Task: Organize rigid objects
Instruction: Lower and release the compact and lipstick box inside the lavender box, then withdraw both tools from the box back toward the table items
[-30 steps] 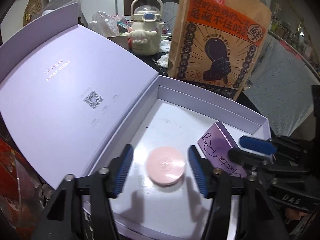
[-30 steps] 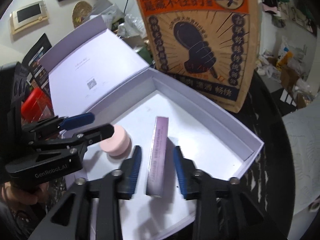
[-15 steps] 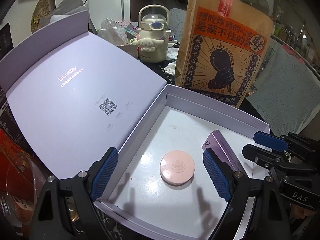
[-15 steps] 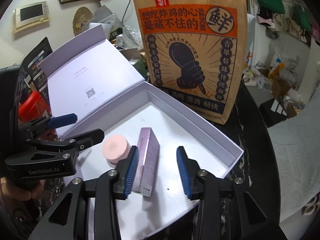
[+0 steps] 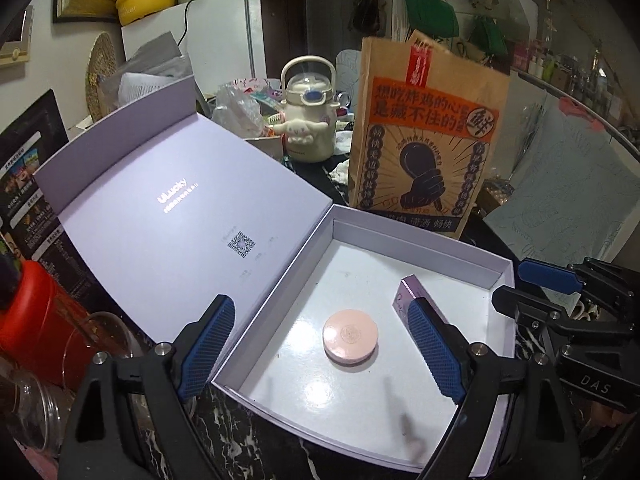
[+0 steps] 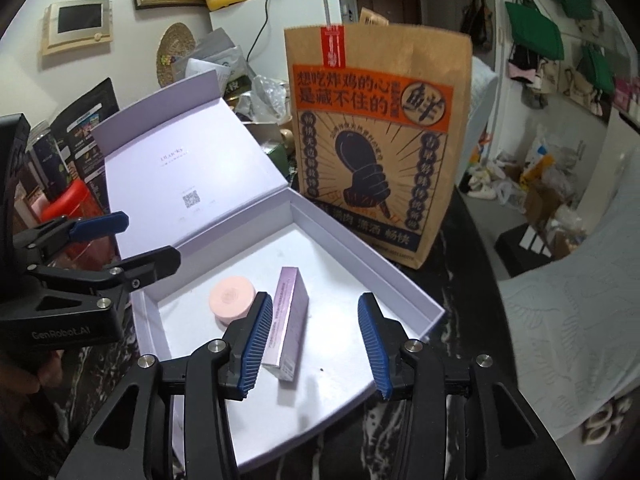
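An open lilac gift box [image 5: 420,236] holds a round pink compact [image 5: 350,338] and a slim purple carton [image 5: 404,296], both lying on its white floor. My left gripper [image 5: 320,304] is open wide, hanging above the compact without touching it. In the right wrist view the carton [image 6: 290,312] lies flat beside the compact [image 6: 231,300]. My right gripper [image 6: 315,300] hovers over the carton; its jaws are opening and its pads are clear of the carton. Each gripper shows at the edge of the other's view.
The box lid [image 5: 180,220] lies flung back to the left. A tall brown paper bag [image 5: 424,152] stands right behind the box, with a cream bottle [image 5: 308,120] further back. A red-lidded jar [image 5: 36,320] and glass jar [image 5: 32,400] sit at left on the black marble table [image 6: 460,280].
Both grippers rose and drew back from the box. The left one opened wide off the pink compact. The right one let go of the purple carton, which went from standing on edge to lying flat.
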Demonstrator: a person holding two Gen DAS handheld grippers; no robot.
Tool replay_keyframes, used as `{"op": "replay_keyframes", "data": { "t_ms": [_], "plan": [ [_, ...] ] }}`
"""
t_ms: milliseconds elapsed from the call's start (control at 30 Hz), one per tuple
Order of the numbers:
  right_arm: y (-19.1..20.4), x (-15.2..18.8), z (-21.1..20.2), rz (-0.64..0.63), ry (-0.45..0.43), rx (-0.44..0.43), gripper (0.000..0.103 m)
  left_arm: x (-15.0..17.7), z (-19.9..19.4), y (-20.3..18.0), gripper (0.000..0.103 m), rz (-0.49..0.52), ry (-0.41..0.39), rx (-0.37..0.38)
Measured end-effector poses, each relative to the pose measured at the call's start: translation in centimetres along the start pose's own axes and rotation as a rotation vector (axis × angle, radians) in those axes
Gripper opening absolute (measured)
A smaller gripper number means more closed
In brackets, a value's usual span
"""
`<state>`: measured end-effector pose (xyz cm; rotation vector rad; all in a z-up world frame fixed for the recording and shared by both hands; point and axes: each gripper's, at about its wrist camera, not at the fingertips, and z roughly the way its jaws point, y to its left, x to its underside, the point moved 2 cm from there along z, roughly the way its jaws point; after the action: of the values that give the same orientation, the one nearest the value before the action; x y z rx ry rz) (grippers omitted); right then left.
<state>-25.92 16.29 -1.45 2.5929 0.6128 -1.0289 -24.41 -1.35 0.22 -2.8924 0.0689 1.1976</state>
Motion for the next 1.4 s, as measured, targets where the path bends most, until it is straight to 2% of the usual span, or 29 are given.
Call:
{"op": "replay_keyframes", "data": {
  "t_ms": [133, 233, 700, 800, 1100, 1400],
  "plan": [
    [0.4, 0.1, -1.7, -0.006, -0.017, -0.001, 0.045, 0.2, -1.9, -0.3, 0.089, 0.008, -0.026, -0.003],
    [0.8, 0.3, -3.1, -0.016, -0.04, -0.002, 0.052, 0.4, -3.4, -0.5, 0.089, 0.013, -0.044, -0.002],
    [2.8, 1.8, -9.1, -0.051, -0.084, 0.034, 0.052, 1.7, -10.3, -2.9, 0.089, 0.058, -0.126, 0.047],
    [3.0, 2.3, -10.4, -0.047, -0.101, 0.055, 0.055, 2.2, -11.6, -3.3, 0.089, 0.063, -0.143, 0.069],
    [3.2, 4.4, -12.7, -0.016, -0.115, 0.057, 0.063, 4.4, -14.1, -4.5, 0.09, 0.082, -0.154, 0.087],
    [3.7, 7.4, -13.9, 0.014, -0.089, 0.062, 0.063, 7.3, -16.0, -4.1, 0.09, 0.052, -0.133, 0.076]
  ]
}}
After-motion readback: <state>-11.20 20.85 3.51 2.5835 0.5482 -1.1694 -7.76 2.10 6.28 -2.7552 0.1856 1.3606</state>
